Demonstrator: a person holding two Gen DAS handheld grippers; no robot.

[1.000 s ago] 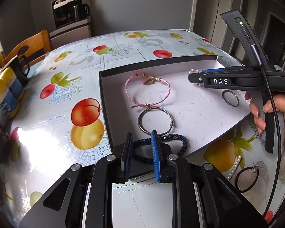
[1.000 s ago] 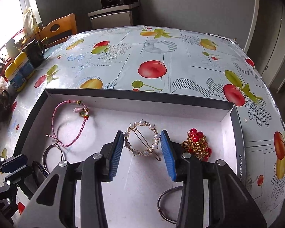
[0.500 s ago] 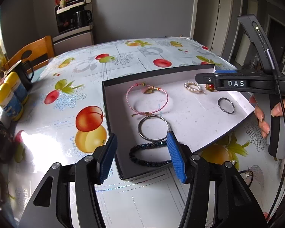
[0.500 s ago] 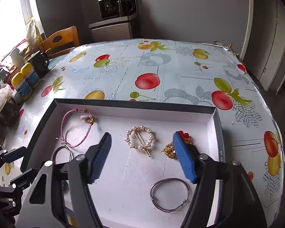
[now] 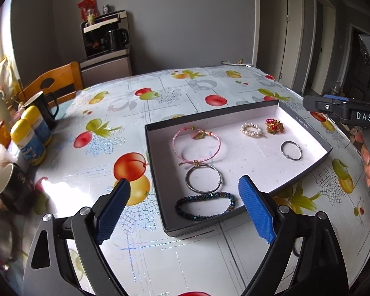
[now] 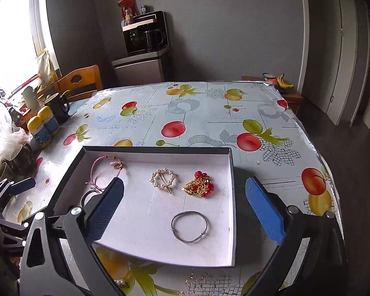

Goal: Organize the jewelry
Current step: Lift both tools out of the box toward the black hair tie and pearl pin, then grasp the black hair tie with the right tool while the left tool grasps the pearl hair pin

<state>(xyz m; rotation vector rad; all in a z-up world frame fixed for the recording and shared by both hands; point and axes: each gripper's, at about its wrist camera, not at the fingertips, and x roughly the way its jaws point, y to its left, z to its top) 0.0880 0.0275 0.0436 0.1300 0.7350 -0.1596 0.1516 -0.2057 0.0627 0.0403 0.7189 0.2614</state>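
A black box with a white floor (image 5: 305,170) (image 6: 230,197) lies on the fruit-print tablecloth. It holds a pink cord bracelet (image 5: 196,145) (image 6: 96,172), a silver bangle (image 5: 204,178), a dark beaded bracelet (image 5: 204,204), a pearl ring clip (image 5: 251,130) (image 6: 164,178), a red and gold brooch (image 5: 274,126) (image 6: 199,185) and a silver ring bracelet (image 5: 291,150) (image 6: 189,226). My left gripper (image 5: 183,212) is open and empty, raised before the box's near corner. My right gripper (image 6: 183,209) is open and empty above the box.
Mugs (image 5: 14,190) and yellow-capped bottles (image 5: 28,143) stand at the table's left edge by a wooden chair (image 5: 54,83). A pearl piece (image 6: 120,282) lies on the cloth in front of the box. A coffee machine (image 6: 145,34) stands on a cabinet by the far wall.
Both grippers have opened wide and pulled back and up from the box. The left let go of the dark beaded bracelet, the right left the pearl clip in the box.
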